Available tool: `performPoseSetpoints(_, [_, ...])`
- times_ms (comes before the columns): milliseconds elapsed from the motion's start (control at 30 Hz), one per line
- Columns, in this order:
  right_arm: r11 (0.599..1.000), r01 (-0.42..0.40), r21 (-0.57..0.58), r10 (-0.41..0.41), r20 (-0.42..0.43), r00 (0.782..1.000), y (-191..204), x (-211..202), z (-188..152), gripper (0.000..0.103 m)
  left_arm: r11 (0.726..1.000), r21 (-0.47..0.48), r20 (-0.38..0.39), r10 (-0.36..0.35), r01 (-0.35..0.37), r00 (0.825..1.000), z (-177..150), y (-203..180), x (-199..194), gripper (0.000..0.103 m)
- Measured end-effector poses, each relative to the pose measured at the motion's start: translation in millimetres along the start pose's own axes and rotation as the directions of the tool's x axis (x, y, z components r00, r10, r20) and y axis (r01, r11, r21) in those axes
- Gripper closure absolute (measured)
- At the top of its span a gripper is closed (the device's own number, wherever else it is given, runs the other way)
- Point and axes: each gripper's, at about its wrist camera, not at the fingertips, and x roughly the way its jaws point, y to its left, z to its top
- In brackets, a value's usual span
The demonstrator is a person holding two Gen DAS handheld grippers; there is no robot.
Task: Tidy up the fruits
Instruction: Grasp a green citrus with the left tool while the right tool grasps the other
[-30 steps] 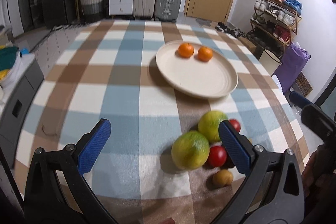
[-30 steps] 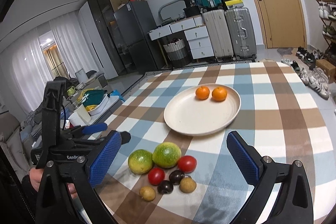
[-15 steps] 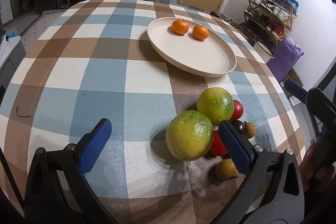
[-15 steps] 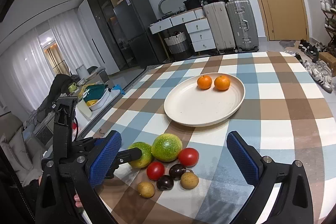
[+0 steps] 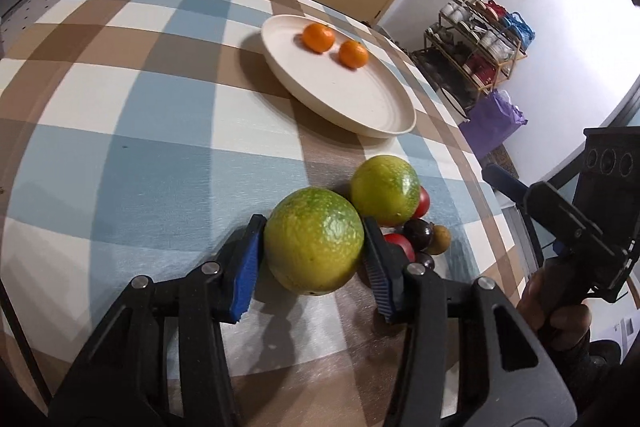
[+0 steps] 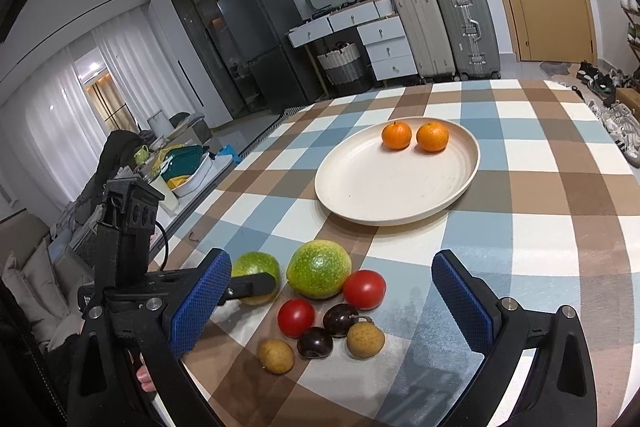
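Note:
My left gripper (image 5: 314, 251) is shut on a green citrus fruit (image 5: 314, 241), which still rests on the checked tablecloth; it also shows in the right wrist view (image 6: 256, 273). A second green citrus (image 5: 384, 189) sits just beyond it, touching two red tomatoes (image 6: 364, 289), two dark plums (image 6: 340, 319) and two small brown longans (image 6: 366, 339). A cream plate (image 5: 360, 103) holds two oranges (image 5: 318, 37) farther back. My right gripper (image 6: 332, 301) is open and empty, held above the small fruits.
The table edge (image 5: 480, 163) runs close to the right of the fruit pile. Suitcases (image 6: 444, 27), drawers and a fridge stand behind the table. A shoe rack (image 5: 476, 35) and purple bag (image 5: 496, 123) stand on the floor at the right.
My left gripper moved forward and down and closed its fingers around the nearer green citrus. My right gripper stayed open and shifted only slightly.

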Motion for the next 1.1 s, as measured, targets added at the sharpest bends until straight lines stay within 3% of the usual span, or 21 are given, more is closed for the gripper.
performPoseSetpoints(233, [0.999,0.019,-0.027,-0.020,-0.038,0.999,7,14,2,0.001,0.999,-0.030,0.033,-0.018,0.019,0.999,1,15,-20,0.058])
performPoseSetpoints(567, [0.994,0.052,-0.096,-0.062,-0.106,0.992,17,41,2,0.001,1.000,-0.004,0.078,-0.001,0.001,0.997,-4,19,-49,0.058])
performPoseSetpoints(900, [0.988,0.043,-0.150,-0.067,-0.158,0.985,20,64,0,0.002,1.000,-0.023,0.080,0.011,-0.009,0.997,-6,32,-51,0.058])
performPoseSetpoints(1100, [0.966,0.037,-0.257,-0.090,-0.198,0.976,31,78,0,0.005,1.000,-0.023,0.075,0.023,-0.022,0.997,-6,33,-52,0.058])
